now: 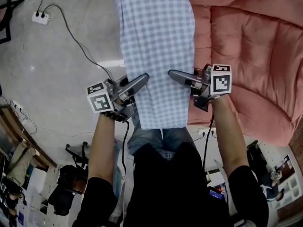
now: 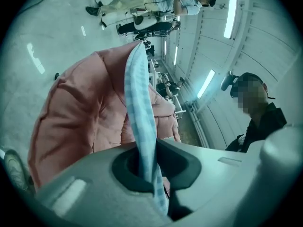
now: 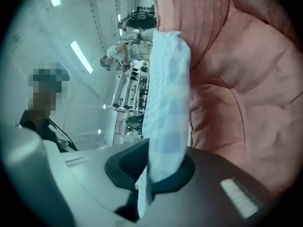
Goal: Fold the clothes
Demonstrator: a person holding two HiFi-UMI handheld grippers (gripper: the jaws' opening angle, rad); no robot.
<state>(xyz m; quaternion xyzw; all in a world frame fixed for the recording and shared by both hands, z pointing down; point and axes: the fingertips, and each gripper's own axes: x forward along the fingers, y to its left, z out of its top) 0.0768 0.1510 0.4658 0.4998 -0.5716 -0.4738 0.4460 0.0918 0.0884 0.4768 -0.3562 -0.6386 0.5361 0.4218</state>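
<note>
holding a checked cloth by both side edges

seen from the head view, a white power strip lies on the grey floor at about 10 o'clock, and a dark cable runs from it toward the middle of the picture. the left gripper, at about 9 o'clock of the cloth, points in toward 3 o'clock, with its marker cube just behind it on the person's left forearm side. its own view shows the jaws clamped together on the blue-and-white checked cloth, a thin fold of fabric running edge-on out of the pads toward 12 o'clock.

the cloth hangs as a long, flat strip down the middle of the head view, from 12 o'clock to its lower hem near the centre, stretched between the two grippers. below the hem, at 6 o'clock, the person's jeans and dark top show.

the right gripper, at about 3 o'clock of the cloth, points in toward 9 o'clock, its marker cube at the wrist end. its jaws too are closed on the cloth's edge, with the fabric pinched between the pads.

a pink quilted blanket fills the view from 1 to 4 o'clock, lying behind and beside the cloth's right edge.
</note>
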